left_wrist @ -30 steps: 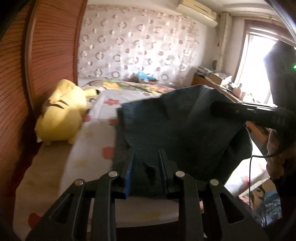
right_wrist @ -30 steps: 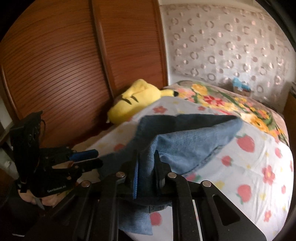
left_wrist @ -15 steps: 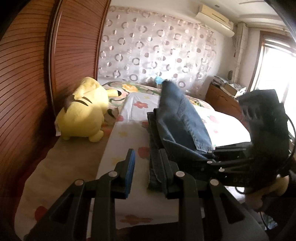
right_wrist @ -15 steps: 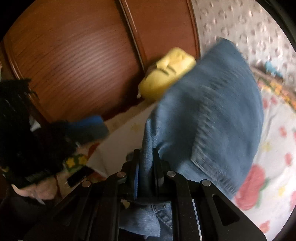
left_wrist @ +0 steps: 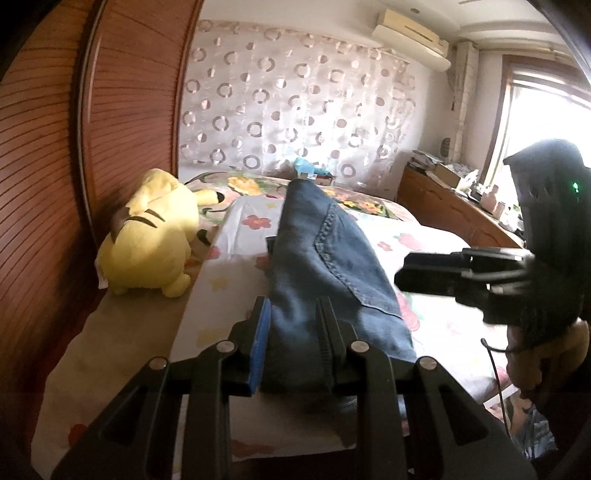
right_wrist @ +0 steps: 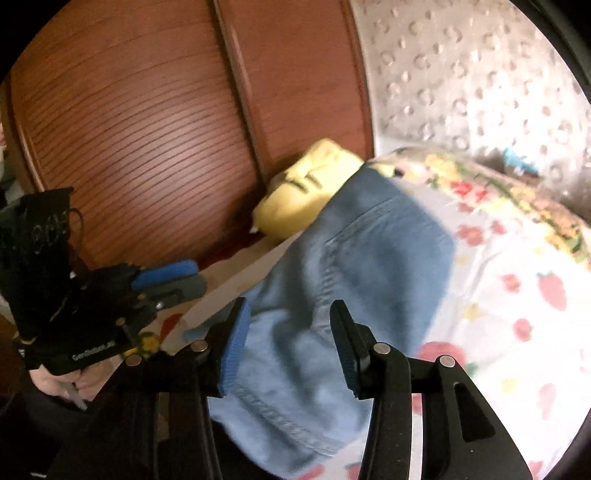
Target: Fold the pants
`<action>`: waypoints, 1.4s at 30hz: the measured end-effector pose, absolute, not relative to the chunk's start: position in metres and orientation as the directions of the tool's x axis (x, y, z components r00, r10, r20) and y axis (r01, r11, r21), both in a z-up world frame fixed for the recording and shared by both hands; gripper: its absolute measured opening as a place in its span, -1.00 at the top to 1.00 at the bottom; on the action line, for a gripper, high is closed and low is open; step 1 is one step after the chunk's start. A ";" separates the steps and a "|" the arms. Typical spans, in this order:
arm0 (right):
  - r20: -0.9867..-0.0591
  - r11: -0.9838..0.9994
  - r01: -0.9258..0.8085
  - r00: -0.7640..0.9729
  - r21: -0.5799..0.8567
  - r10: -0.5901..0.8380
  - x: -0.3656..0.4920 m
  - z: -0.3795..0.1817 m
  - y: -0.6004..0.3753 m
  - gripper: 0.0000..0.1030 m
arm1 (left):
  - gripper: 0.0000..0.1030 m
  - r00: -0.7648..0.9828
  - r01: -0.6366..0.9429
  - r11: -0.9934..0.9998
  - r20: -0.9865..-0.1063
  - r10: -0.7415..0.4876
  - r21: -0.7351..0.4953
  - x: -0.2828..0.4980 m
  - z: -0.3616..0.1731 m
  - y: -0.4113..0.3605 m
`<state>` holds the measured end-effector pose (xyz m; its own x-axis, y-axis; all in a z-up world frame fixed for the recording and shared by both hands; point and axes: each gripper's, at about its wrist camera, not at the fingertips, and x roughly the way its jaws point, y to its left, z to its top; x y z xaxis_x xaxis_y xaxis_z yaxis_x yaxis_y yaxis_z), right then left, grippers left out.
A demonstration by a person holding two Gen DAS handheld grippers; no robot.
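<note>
Left wrist view: yellow plush toy (left_wrist: 151,236) beside pants (left_wrist: 325,266); right jaws just opened, left narrow.

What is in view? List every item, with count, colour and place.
pants: one, blue denim, lying lengthwise on the bed
plush toy: one, yellow, left of the pants, by the wardrobe
bed sheet: one, white with red flowers, under the pants
wardrobe doors: two, brown slatted wood, left of the bed
curtain: one, pale with ring pattern, behind the bed
air conditioner: one, cream, high on the wall
dresser: one, brown wood, cluttered, under the window
left gripper: one, black, fingers narrowly apart; the right wrist view shows nothing between them
right gripper: one, black, blue pads; fingers have just been opening, apart over the pants
</note>
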<state>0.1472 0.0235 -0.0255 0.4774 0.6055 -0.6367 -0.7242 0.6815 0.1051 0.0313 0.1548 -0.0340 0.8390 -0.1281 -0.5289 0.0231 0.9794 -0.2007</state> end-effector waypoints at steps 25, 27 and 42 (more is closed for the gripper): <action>-0.676 0.807 -0.589 0.576 0.047 0.460 0.218 -0.046 -0.010 -0.09 | 0.54 0.757 0.056 0.980 -0.631 -0.168 -0.193 0.048 -0.077 0.134; -0.673 0.799 -0.599 0.569 0.056 0.474 0.221 -0.046 -0.008 -0.13 | 0.54 0.757 0.056 0.980 -0.632 -0.167 -0.192 0.048 -0.078 0.134; -0.738 0.806 -0.588 0.513 0.069 0.438 0.265 -0.078 0.010 -0.48 | 0.43 0.758 0.068 0.979 -0.628 -0.176 -0.193 0.047 -0.084 0.135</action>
